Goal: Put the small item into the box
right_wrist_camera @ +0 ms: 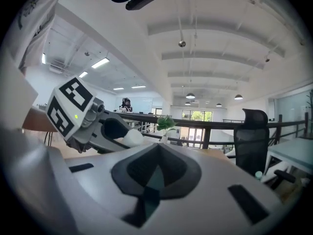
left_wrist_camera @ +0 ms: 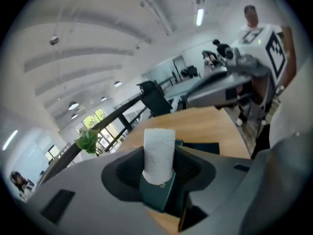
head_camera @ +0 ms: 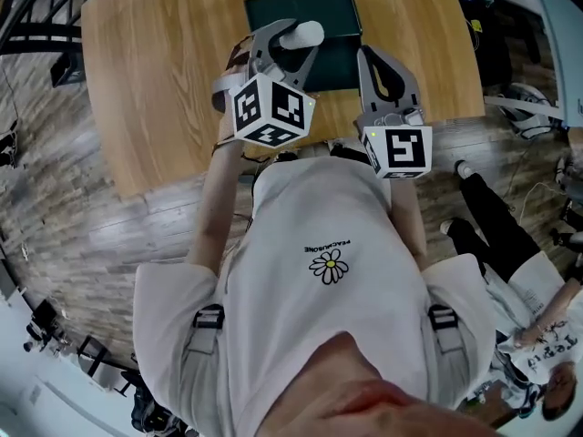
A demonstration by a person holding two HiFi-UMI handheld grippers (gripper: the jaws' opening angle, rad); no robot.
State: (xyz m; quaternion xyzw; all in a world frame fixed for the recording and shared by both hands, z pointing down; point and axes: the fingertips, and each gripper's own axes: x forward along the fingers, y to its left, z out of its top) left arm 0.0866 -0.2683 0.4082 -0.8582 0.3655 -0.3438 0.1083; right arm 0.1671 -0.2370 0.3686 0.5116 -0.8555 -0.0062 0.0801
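Observation:
A dark green box (head_camera: 301,9) lies open at the far middle of the wooden table (head_camera: 155,71). My left gripper (head_camera: 296,39) hangs over its near edge, shut on a small white roll (head_camera: 304,34). In the left gripper view the roll (left_wrist_camera: 159,153) stands upright between the jaws, with a corner of the box (left_wrist_camera: 157,196) just beneath it. My right gripper (head_camera: 369,57) is at the box's right edge with its jaws shut and nothing held. In the right gripper view only a dark green sliver shows through their slit (right_wrist_camera: 154,180). That view also catches the roll (right_wrist_camera: 132,137).
The table's near edge lies just under my hands, with wood-plank floor around it. Another person's legs (head_camera: 492,217) and cables are on the floor to the right. A black office chair (right_wrist_camera: 252,131) and a railing with a plant (right_wrist_camera: 166,124) stand beyond the table.

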